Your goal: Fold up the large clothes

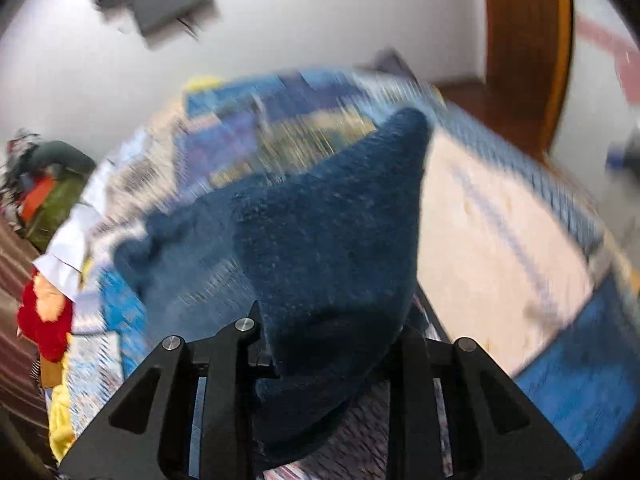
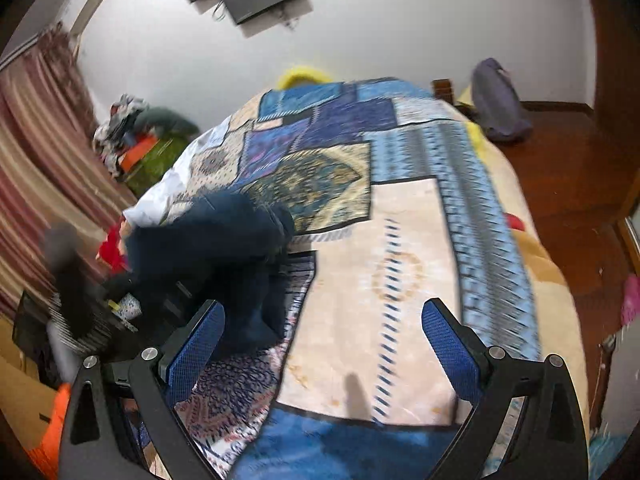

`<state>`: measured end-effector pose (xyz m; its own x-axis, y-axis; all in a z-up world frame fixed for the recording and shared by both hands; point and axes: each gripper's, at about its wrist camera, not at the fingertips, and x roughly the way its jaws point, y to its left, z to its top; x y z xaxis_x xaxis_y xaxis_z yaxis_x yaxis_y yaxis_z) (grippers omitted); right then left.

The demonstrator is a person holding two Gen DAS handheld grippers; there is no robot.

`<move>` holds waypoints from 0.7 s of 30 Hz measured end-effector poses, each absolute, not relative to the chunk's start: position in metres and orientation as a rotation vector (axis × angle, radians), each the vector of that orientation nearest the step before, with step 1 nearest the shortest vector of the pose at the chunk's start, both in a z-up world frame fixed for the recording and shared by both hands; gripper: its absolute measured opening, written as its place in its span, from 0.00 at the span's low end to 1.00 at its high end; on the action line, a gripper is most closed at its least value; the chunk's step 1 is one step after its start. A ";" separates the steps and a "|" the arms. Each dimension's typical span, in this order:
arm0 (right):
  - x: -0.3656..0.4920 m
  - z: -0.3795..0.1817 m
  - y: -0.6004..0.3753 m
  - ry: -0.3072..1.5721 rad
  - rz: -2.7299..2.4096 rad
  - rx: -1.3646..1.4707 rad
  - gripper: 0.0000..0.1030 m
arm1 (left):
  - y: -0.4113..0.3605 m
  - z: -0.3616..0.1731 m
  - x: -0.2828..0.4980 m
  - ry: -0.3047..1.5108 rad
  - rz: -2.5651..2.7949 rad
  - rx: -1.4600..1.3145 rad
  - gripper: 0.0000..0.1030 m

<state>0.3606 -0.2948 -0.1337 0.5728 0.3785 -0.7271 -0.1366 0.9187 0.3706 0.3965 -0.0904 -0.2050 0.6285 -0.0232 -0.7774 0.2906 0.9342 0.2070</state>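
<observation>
The left claw [image 1: 332, 344] pinches a navy garment [image 1: 320, 232] above the bed [image 1: 500, 240]. The right claw [image 2: 324, 344] is spread, holding nothing, right of it.

The garment [image 2: 208, 236] lies on the bed [image 2: 400, 264], near its left edge, and one end rises into the left gripper [image 1: 332, 344]. A clothes pile [image 2: 136, 136] sits left of the bed, probably on the floor. The right gripper [image 2: 320, 344] hangs above the bed's near part.
</observation>
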 end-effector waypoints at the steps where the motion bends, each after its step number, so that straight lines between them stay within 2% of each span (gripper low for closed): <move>1: 0.358 -0.134 -0.298 0.917 0.305 0.289 0.96 | -0.093 -0.211 0.391 0.878 -0.184 0.357 0.28; 2: 0.355 -0.134 -0.301 0.919 0.304 0.288 0.96 | -0.096 -0.214 0.385 0.868 -0.182 0.388 0.30; 4: 0.353 -0.136 -0.300 0.925 0.306 0.281 0.96 | -0.097 -0.212 0.375 0.872 -0.209 0.388 0.44; 7: 0.352 -0.139 -0.291 0.934 0.323 0.255 0.96 | -0.085 -0.199 0.365 0.903 -0.293 0.300 0.52; 10: 0.353 -0.136 -0.274 0.924 0.355 0.226 0.96 | -0.073 -0.183 0.346 0.904 -0.342 0.238 0.55; 12: 0.354 -0.131 -0.258 0.915 0.385 0.209 0.96 | -0.058 -0.168 0.333 0.889 -0.355 0.188 0.68; 15: 0.359 -0.124 -0.232 0.901 0.426 0.175 0.96 | -0.027 -0.148 0.316 0.821 -0.298 0.157 0.70; 19: 0.369 -0.120 -0.188 0.883 0.479 0.111 0.96 | 0.016 -0.138 0.312 0.776 -0.153 0.151 0.83; 21: 0.375 -0.122 -0.165 0.886 0.513 0.085 0.96 | 0.042 -0.142 0.317 0.783 -0.067 0.129 0.84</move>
